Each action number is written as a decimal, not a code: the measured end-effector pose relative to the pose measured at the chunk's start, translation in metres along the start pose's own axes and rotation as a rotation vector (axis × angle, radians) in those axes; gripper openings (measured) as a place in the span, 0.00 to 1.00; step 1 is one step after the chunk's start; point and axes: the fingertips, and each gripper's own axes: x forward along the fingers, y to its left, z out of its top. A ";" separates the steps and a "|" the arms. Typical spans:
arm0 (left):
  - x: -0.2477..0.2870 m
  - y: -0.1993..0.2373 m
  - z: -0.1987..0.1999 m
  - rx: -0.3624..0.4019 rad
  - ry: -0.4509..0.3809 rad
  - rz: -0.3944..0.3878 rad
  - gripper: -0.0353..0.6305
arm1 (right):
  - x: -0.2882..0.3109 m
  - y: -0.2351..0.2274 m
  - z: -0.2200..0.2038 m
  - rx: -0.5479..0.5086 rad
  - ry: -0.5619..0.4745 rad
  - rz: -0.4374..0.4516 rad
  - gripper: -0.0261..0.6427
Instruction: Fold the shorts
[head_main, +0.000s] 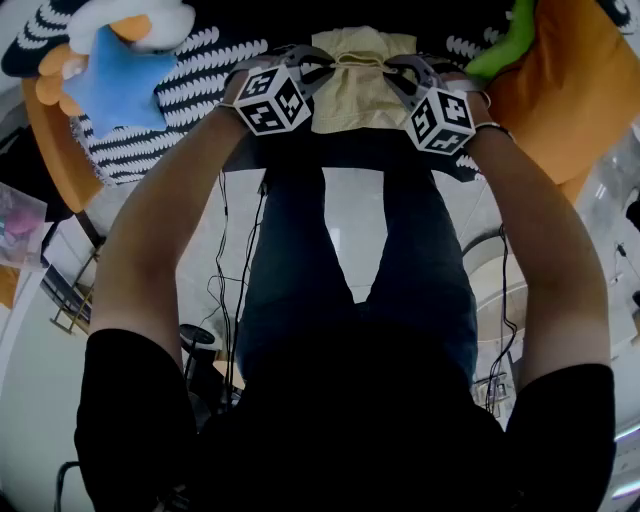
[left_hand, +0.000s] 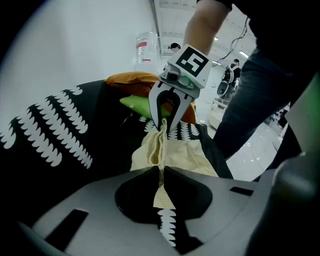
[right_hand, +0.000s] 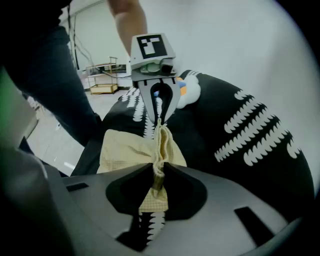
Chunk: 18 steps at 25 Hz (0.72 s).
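Head view: shorts (head_main: 358, 95) are pinched at opposite ends by left gripper (head_main: 318, 68) and right gripper (head_main: 396, 72), over patterned cloth (head_main: 200, 80).

light: dim foreground, bright white backdrop | distortion: strong fisheye, dark vignetted corners | blur: slight

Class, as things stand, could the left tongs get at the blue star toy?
Probably not yet: the left tongs are shut on the shorts. The blue star toy lies uncovered to that side, so only the grip hinders.
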 end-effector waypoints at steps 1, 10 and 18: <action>0.002 -0.008 -0.002 0.020 0.008 -0.009 0.12 | 0.001 0.010 0.000 -0.044 0.006 0.015 0.14; 0.014 -0.067 -0.013 0.196 0.044 -0.056 0.12 | 0.012 0.071 -0.012 -0.231 0.047 0.099 0.14; 0.028 -0.127 -0.030 0.257 0.076 -0.122 0.12 | 0.016 0.132 -0.019 -0.385 0.057 0.199 0.14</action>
